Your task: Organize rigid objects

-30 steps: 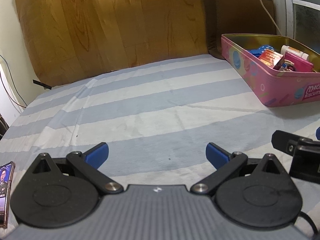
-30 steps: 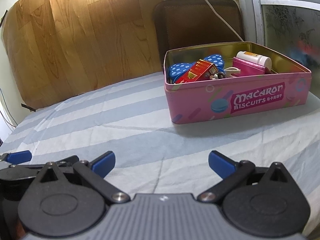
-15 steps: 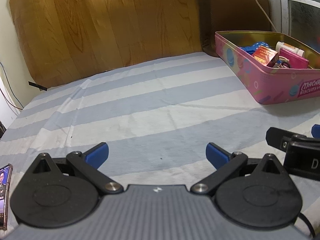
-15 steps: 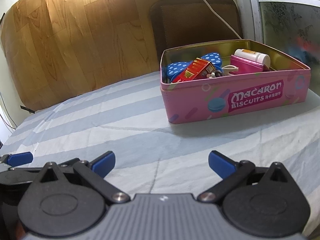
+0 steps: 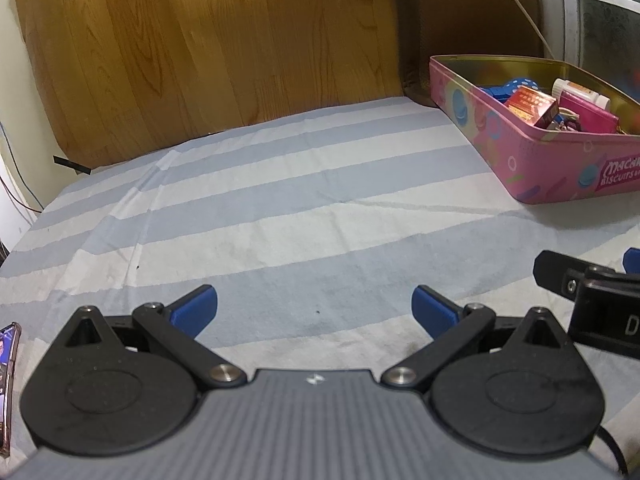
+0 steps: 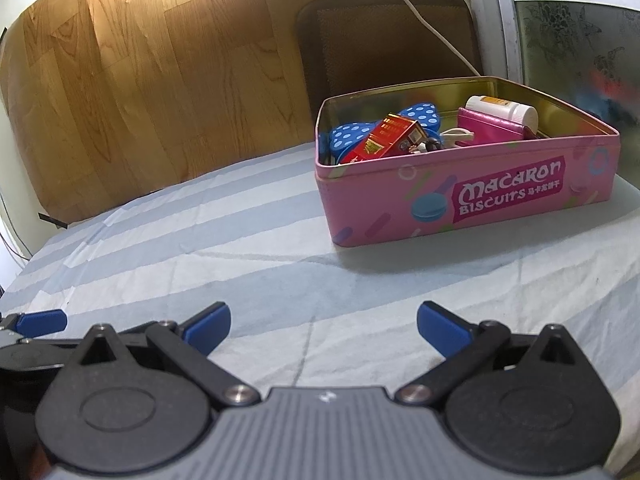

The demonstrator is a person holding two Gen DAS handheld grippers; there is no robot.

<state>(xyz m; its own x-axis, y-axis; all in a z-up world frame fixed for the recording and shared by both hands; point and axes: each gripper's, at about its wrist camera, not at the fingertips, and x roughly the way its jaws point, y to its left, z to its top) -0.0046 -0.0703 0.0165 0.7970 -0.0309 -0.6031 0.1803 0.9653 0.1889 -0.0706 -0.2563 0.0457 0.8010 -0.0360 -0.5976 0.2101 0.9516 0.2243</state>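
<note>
A pink Macaron Biscuits tin (image 6: 472,204) stands on the striped cloth at the right; it also shows in the left wrist view (image 5: 520,160). Inside lie a red box (image 6: 390,138), a blue dotted item (image 6: 420,114), a magenta pouch (image 6: 488,126) and a white bottle (image 6: 502,108). My left gripper (image 5: 314,312) is open and empty, low over the cloth. My right gripper (image 6: 324,328) is open and empty, well short of the tin. Part of the right gripper (image 5: 592,296) shows at the right in the left wrist view.
A phone (image 5: 8,364) lies at the far left edge. A wooden board (image 5: 220,48) and a brown chair back (image 6: 384,40) stand behind the table. A white cable (image 6: 432,28) hangs over the chair. A window frame (image 6: 504,20) is at the right.
Both views have shifted a little: the tin sits slightly more to the left and lower in the left wrist view. Both grippers stay open and empty.
</note>
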